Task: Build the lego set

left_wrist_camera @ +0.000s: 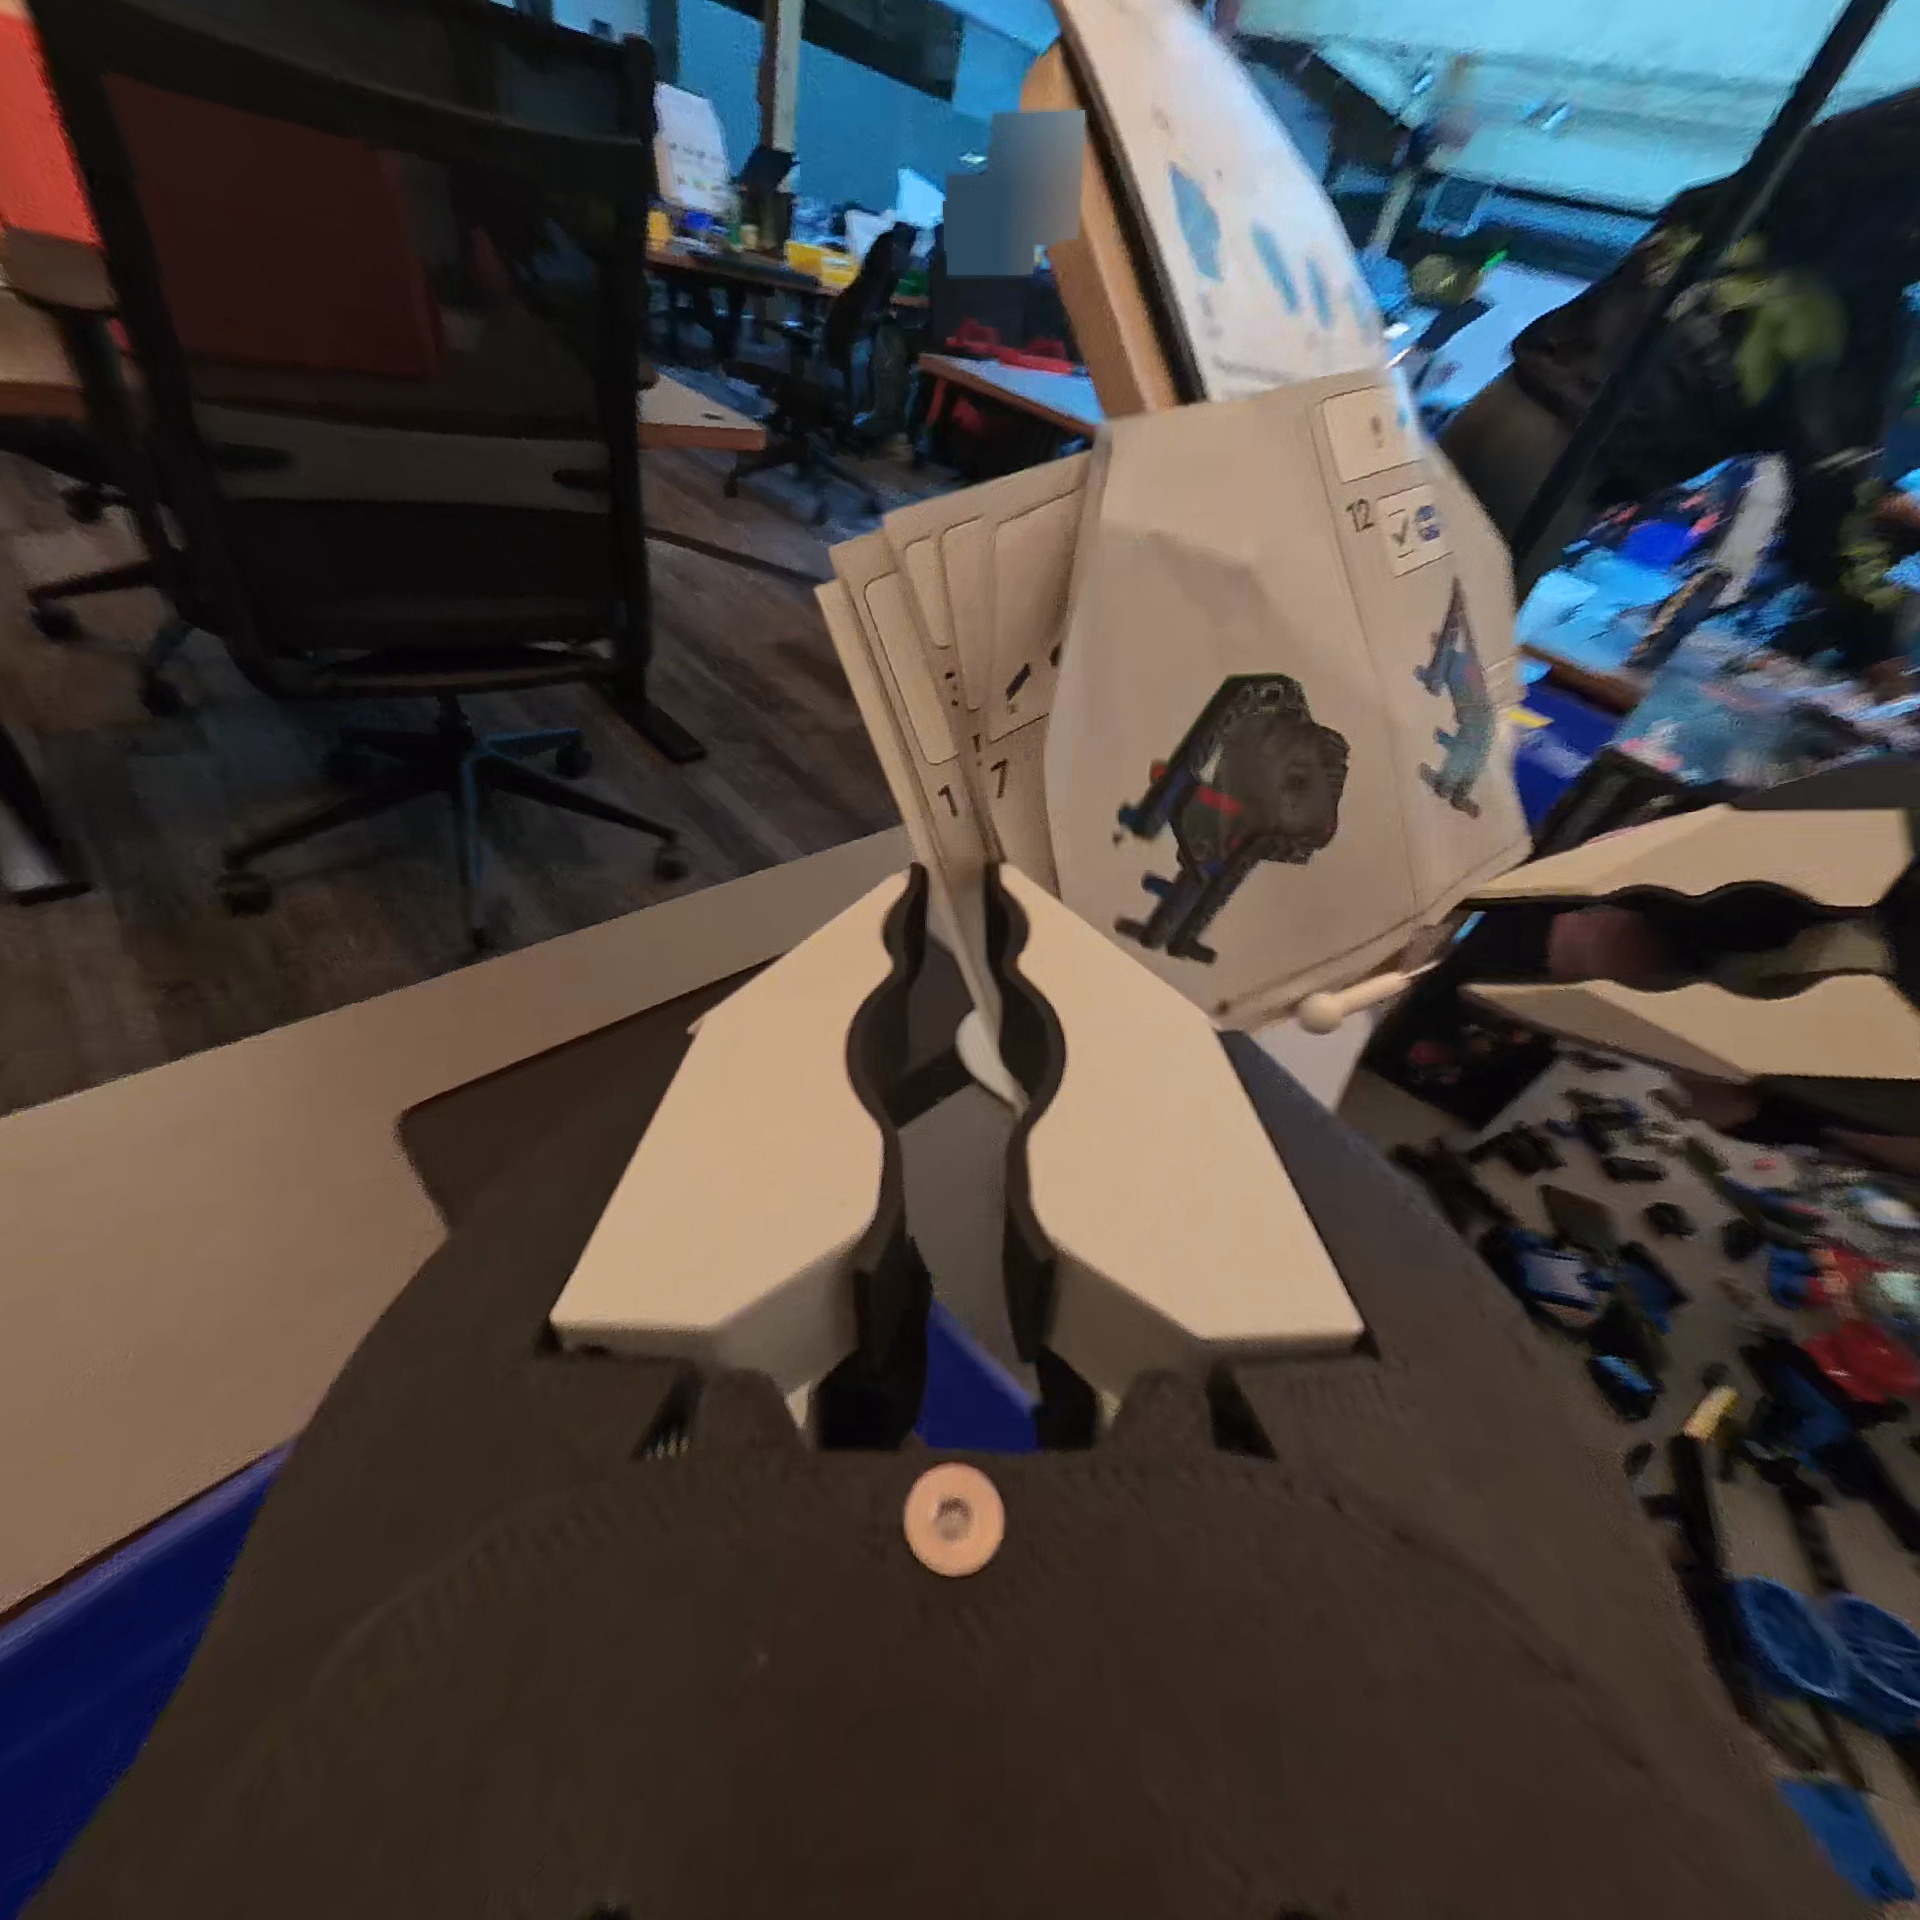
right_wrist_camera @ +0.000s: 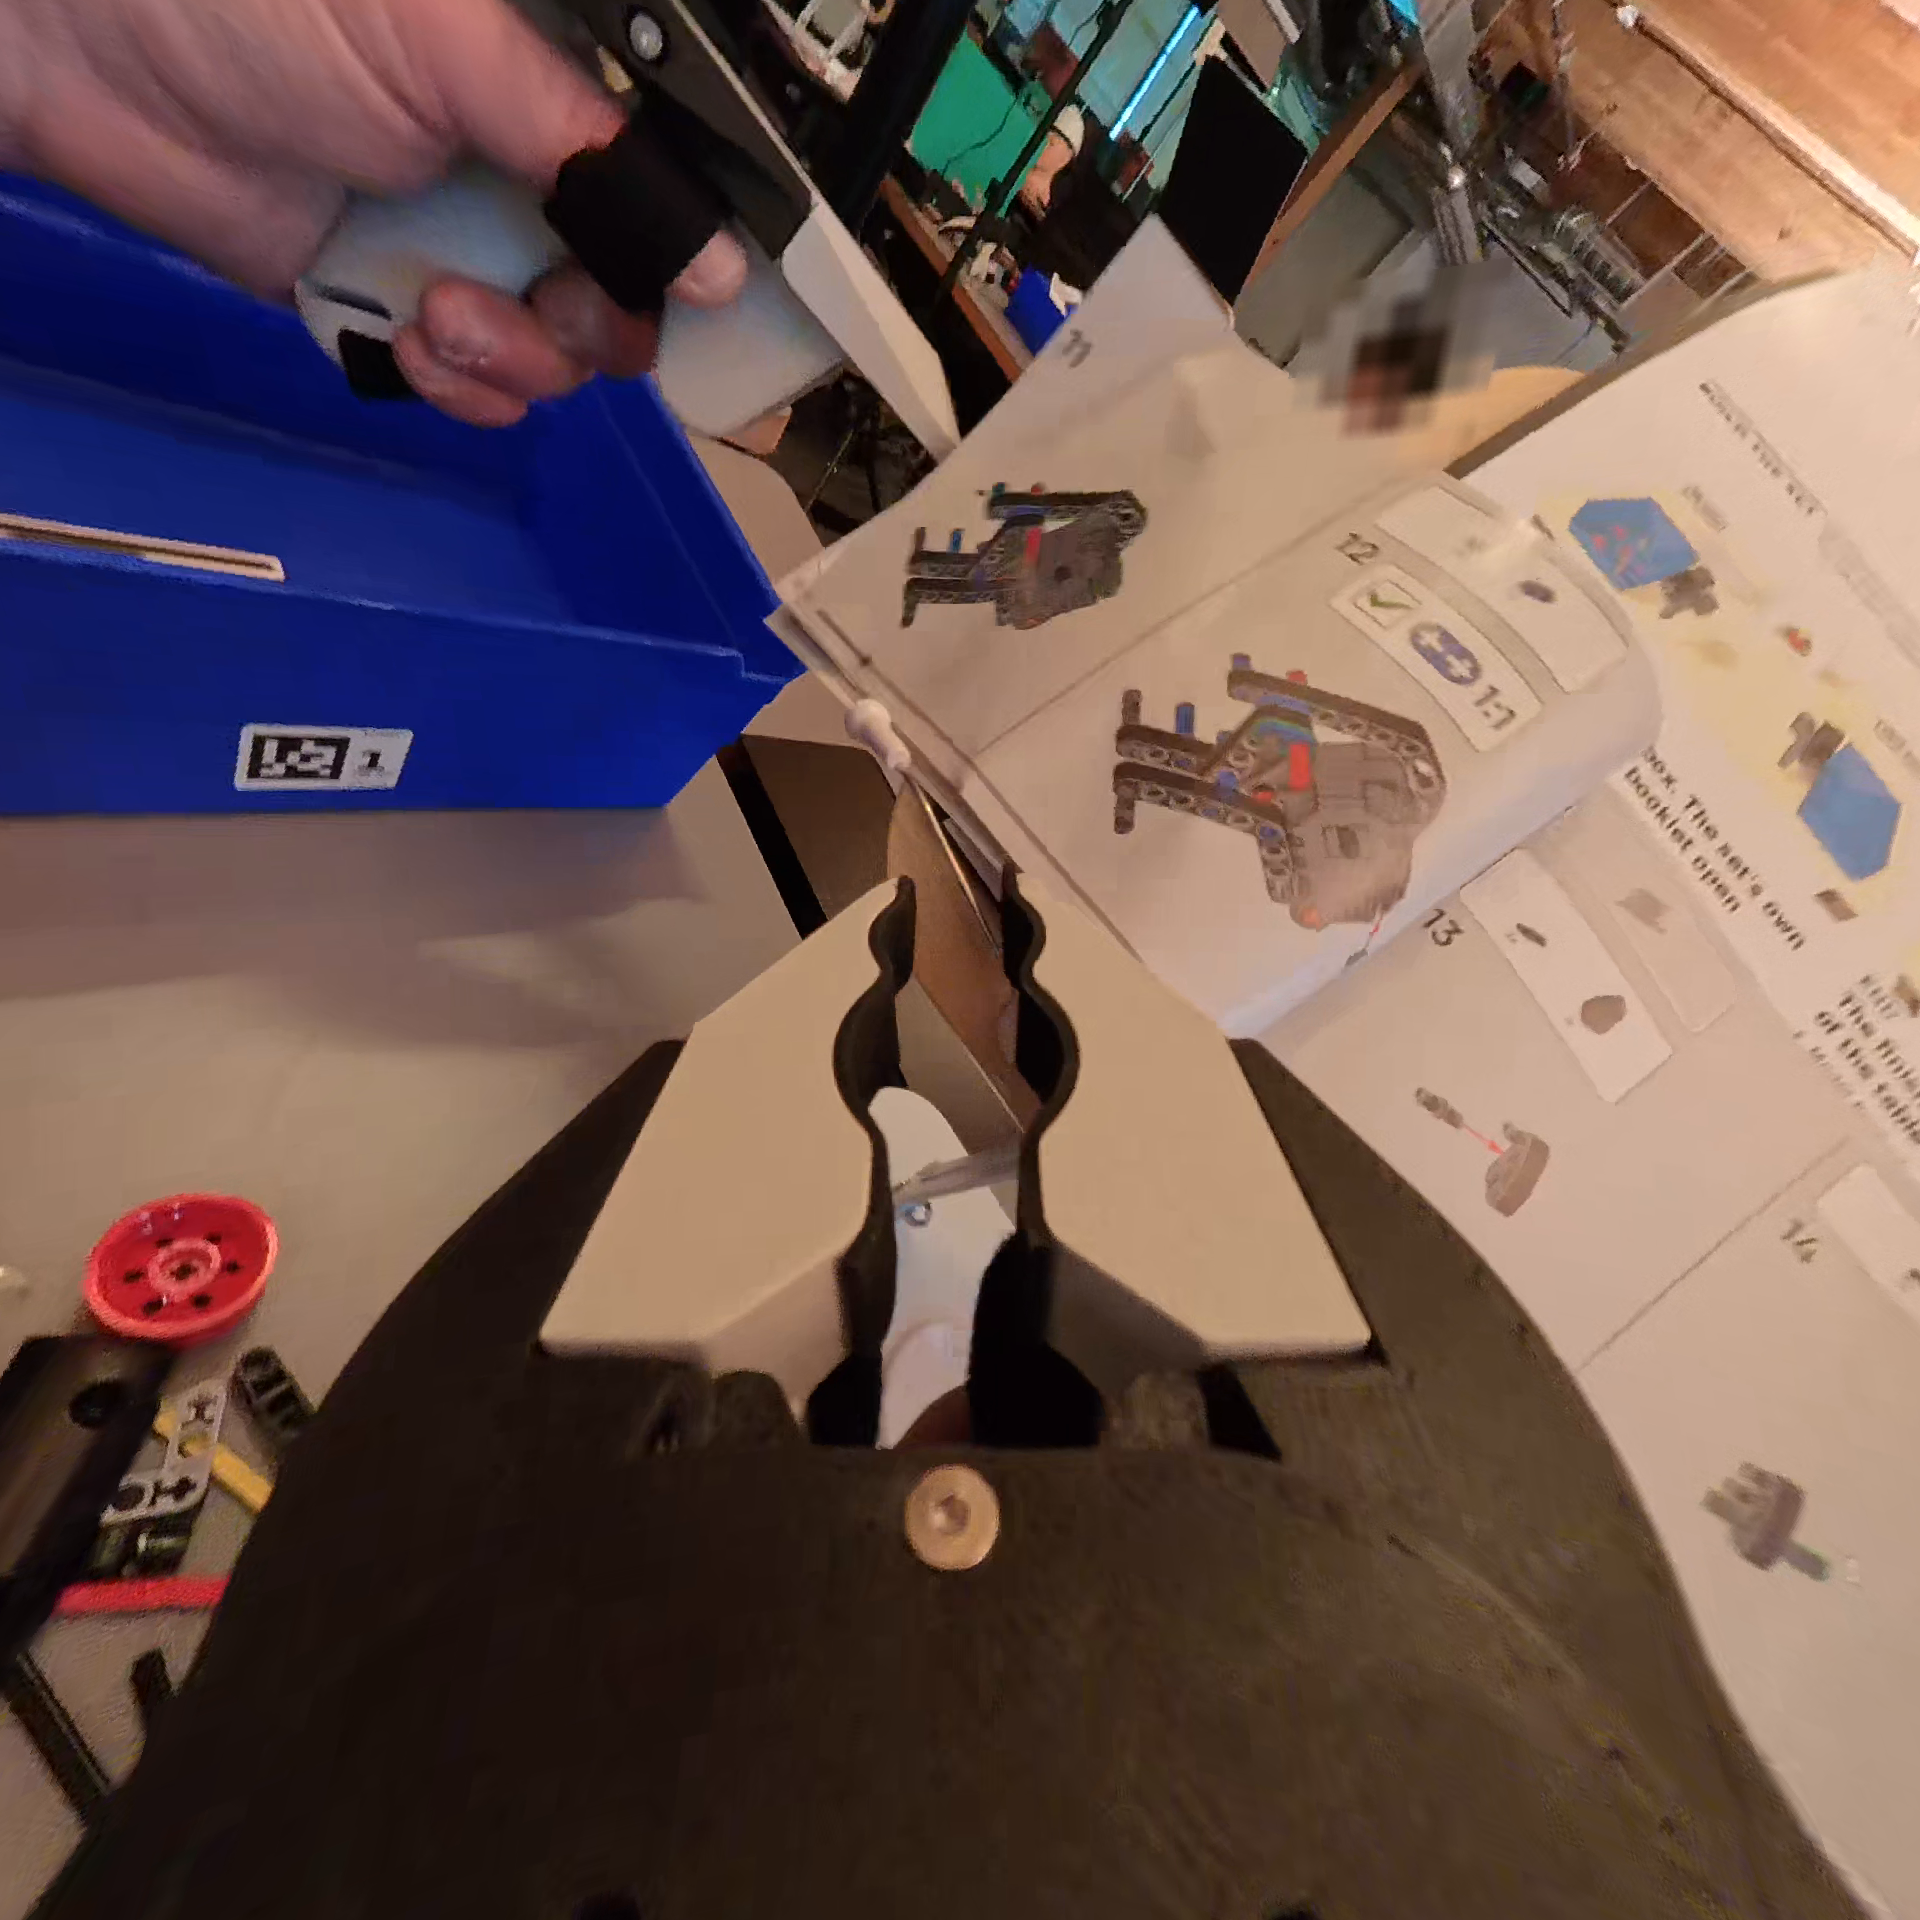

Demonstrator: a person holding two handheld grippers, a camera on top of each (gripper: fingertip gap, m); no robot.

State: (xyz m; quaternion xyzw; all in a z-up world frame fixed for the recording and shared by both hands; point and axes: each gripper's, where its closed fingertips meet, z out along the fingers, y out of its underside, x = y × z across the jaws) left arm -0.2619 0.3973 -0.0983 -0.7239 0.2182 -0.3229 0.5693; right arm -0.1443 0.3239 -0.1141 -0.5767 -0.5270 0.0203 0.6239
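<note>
**Both tongs pinching the instruction booklet**

The left gripper (left_wrist_camera: 954, 883) is clamping its tips on the lower edge of the instruction booklet (left_wrist_camera: 1226, 665), and the pages are fanning upward straight ahead of it, lifted off the white table (left_wrist_camera: 208, 1122). The right gripper (right_wrist_camera: 961, 894) is biting the same booklet (right_wrist_camera: 1195, 748) at its near corner, tips closed on the pages, with the open spread lying up and to the right of the fingers. In the left wrist view the right gripper (left_wrist_camera: 1475, 902) is coming in from the right edge. Loose lego pieces (left_wrist_camera: 1662, 1278) are lying scattered on the table to the right. A blue bin (right_wrist_camera: 364, 582) is sitting left of the booklet, a hand (right_wrist_camera: 312, 156) above it. A red wheel (right_wrist_camera: 182, 1268) is resting near the lower left.
</note>
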